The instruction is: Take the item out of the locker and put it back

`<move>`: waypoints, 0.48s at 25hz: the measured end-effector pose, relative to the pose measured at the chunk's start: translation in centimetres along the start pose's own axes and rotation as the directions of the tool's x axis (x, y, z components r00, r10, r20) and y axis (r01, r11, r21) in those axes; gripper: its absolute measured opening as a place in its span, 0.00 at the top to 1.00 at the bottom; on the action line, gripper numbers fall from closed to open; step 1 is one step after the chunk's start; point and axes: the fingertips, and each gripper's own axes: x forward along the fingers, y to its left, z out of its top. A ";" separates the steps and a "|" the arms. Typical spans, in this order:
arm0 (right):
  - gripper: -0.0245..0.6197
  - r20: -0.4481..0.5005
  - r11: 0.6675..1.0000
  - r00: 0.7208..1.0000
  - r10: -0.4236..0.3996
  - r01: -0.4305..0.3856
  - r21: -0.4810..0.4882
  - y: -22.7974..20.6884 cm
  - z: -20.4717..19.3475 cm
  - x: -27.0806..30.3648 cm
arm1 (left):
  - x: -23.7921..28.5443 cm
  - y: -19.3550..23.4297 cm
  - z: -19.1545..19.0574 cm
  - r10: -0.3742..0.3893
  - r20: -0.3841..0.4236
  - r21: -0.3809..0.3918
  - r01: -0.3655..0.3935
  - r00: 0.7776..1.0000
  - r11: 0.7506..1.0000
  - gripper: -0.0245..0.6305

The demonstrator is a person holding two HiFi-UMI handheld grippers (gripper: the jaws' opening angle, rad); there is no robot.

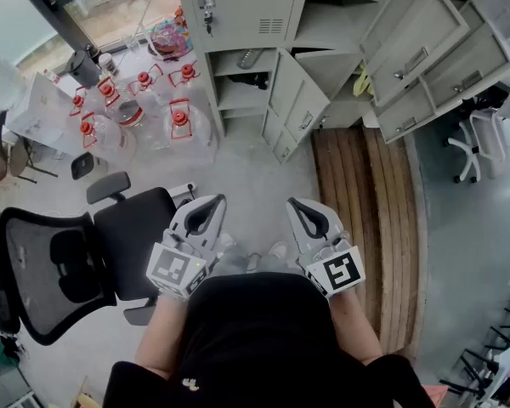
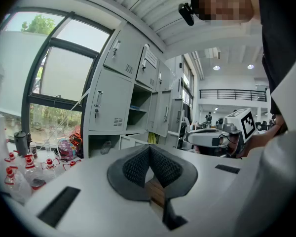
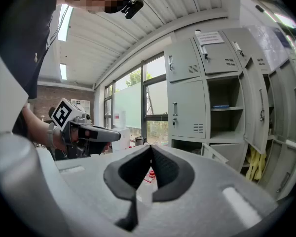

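Note:
A grey locker bank (image 1: 255, 15) stands ahead with several doors swung open. A clear bottle-like item (image 1: 249, 58) lies on an open shelf; in the left gripper view it shows as a small bottle (image 2: 106, 147) in a lower compartment. My left gripper (image 1: 211, 204) and right gripper (image 1: 296, 204) are held side by side in front of the person's body, well short of the lockers. Both are shut, tips touching, with nothing between them. The left gripper's tips (image 2: 149, 147) point at the lockers. So do the right gripper's tips (image 3: 151, 147).
A black office chair (image 1: 68, 262) stands close at the left. Several large clear water jugs with red caps (image 1: 144, 109) crowd the floor left of the lockers. A wooden platform (image 1: 361, 211) runs along the right, with a white chair (image 1: 476, 143) beyond. Something yellow (image 1: 361, 83) hangs in a right locker.

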 end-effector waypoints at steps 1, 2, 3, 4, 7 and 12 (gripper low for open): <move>0.97 -0.009 1.000 1.000 -0.003 0.003 0.003 0.3 -0.1 0.5 | -0.2 0.5 -0.2 -0.003 -0.002 -0.002 0.003 1.000 1.000 0.95; 0.97 -0.017 1.000 1.000 -0.005 0.005 0.005 0.7 -0.1 0.9 | -0.4 0.9 -0.3 -0.006 -0.006 -0.005 0.006 1.000 1.000 0.95; 0.97 -0.022 1.000 1.000 -0.008 0.008 0.004 0.9 -0.2 1.3 | -0.7 1.4 -0.4 -0.009 -0.009 -0.008 0.009 1.000 1.000 0.95; 0.97 -0.023 1.000 1.000 -0.010 0.010 0.001 1.2 -0.2 1.7 | -0.9 1.8 -0.5 -0.012 -0.011 -0.010 0.012 1.000 1.000 0.95; 0.97 -0.019 1.000 1.000 -0.021 0.021 -0.002 1.7 0.1 3.0 | -1.4 3.2 -0.6 -0.019 -0.006 -0.021 0.019 1.000 1.000 0.95; 0.97 0.001 0.996 0.998 -0.066 0.066 0.055 2.2 0.7 5.2 | -2.3 5.7 -0.7 -0.052 0.008 0.000 0.052 0.999 0.999 0.95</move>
